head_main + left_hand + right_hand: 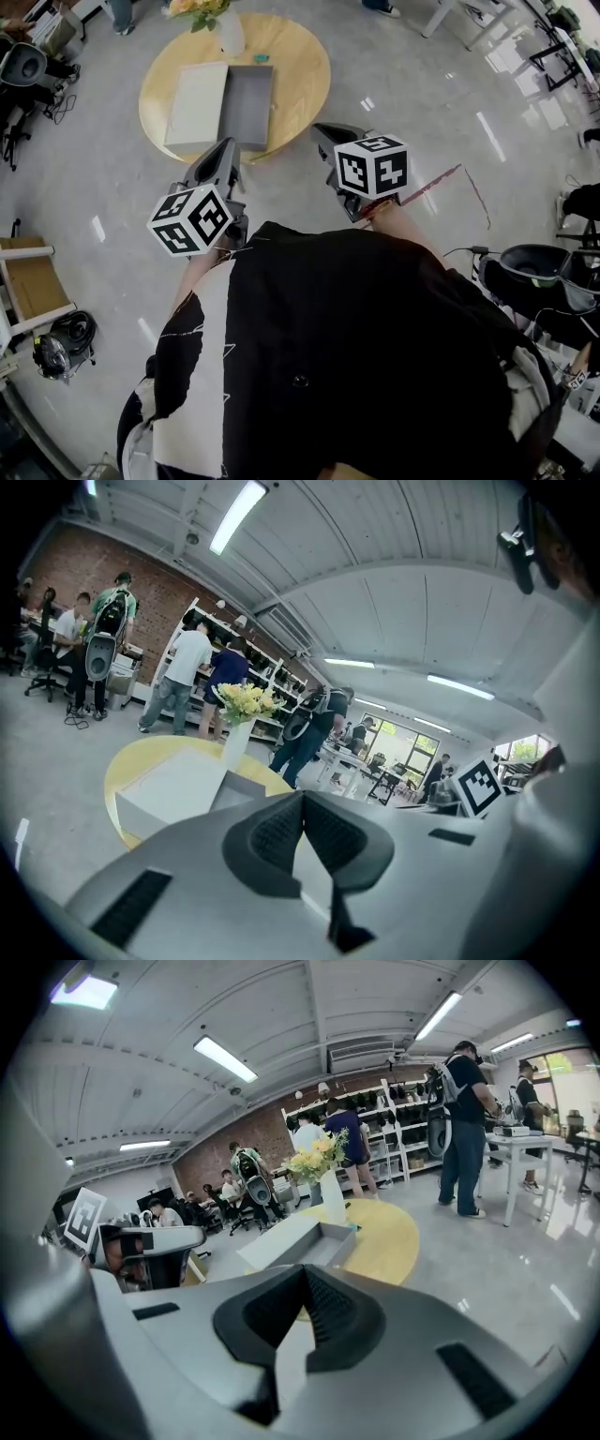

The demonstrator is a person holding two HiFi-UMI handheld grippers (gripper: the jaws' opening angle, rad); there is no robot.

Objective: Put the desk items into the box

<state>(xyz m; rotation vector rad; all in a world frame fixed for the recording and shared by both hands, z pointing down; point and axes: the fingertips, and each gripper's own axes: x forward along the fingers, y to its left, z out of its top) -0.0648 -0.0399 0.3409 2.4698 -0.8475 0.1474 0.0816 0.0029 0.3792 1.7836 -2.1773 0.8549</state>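
Observation:
A round wooden table (300, 66) stands ahead of me, and on it lies an open grey box (248, 105) with its white lid (197, 101) beside it on the left. Behind them are a white vase of flowers (228, 30) and a small teal item (262, 58). My left gripper (228, 144) and right gripper (324, 130) hover in the air short of the table's near edge, both shut and empty. The left gripper view shows the lid (173, 785), box (240, 787) and vase (236, 744) past its shut gripper (302, 795). Beyond the right gripper (305, 1269) are the box (323, 1241), vase (333, 1200) and teal item (355, 1226).
A wooden chair (28, 281) and a device with cables (64, 342) sit on the floor at left. A red tape line (445, 180) marks the floor at right. Several people stand by shelves (211, 682) behind the table, and one stands by a white table (530, 1152).

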